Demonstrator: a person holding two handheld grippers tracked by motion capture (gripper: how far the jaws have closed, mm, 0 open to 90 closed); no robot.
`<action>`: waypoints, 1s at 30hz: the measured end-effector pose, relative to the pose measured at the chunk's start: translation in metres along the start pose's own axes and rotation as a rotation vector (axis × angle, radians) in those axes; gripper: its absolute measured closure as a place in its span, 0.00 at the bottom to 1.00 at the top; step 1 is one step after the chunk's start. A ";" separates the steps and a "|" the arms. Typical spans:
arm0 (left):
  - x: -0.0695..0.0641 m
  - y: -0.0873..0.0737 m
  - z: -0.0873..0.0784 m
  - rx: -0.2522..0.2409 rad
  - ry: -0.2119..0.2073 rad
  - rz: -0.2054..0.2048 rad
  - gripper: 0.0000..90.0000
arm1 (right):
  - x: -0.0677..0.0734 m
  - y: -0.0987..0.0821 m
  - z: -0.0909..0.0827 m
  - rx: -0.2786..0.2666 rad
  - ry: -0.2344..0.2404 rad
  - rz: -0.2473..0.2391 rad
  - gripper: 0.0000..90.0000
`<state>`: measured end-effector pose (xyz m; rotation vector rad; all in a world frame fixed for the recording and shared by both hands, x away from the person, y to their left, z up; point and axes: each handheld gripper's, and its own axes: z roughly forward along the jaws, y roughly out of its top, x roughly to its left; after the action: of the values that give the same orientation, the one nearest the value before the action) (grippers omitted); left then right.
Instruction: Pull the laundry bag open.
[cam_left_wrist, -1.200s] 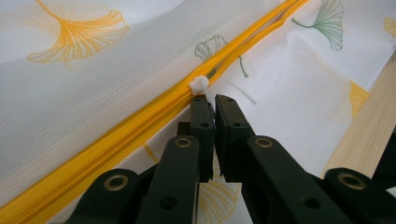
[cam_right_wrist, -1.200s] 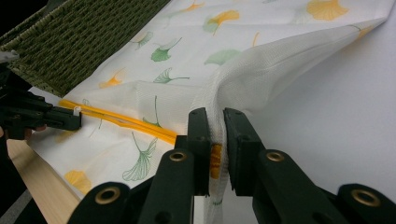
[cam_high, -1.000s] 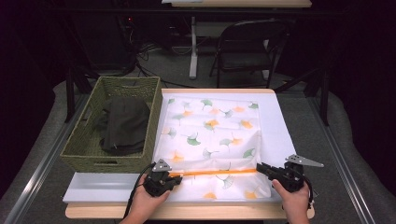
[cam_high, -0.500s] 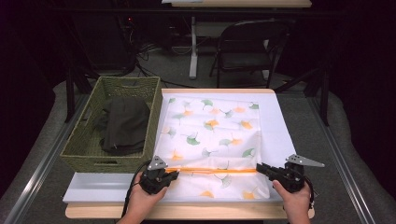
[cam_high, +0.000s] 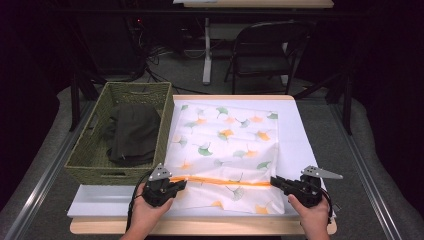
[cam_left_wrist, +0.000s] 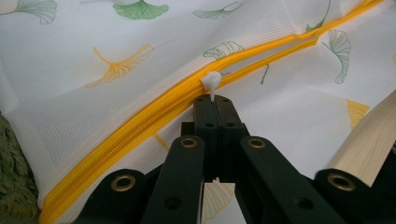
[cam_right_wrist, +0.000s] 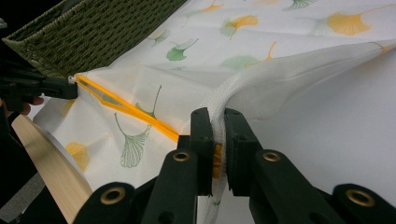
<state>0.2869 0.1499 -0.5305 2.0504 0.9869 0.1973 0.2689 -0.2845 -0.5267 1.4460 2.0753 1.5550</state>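
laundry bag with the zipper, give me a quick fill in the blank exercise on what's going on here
1. The left gripper is shut on the white zipper ____.
2. The zipper on the mesh laundry bag is coloured ____.
3. The right gripper pinches the bag's bunched ____.
4. The dark garment lies inside the woven ____.

Missing words: pull; orange; fabric; basket

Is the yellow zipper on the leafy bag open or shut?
Mostly open: the zipper gapes beyond the white pull pinched by the left gripper.
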 end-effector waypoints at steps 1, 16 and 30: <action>0.000 0.000 0.000 0.000 -0.001 -0.002 1.00 | 0.000 0.000 0.000 0.001 -0.001 -0.007 0.93; 0.005 -0.004 -0.006 -0.014 -0.001 -0.016 1.00 | 0.000 0.006 0.000 -0.022 -0.029 -0.023 0.93; 0.003 -0.004 -0.003 0.033 0.021 -0.012 1.00 | -0.001 0.008 -0.003 -0.001 -0.065 -0.055 0.95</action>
<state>0.2855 0.1557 -0.5320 2.0757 1.0210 0.1986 0.2725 -0.2869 -0.5191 1.4078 2.0594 1.4683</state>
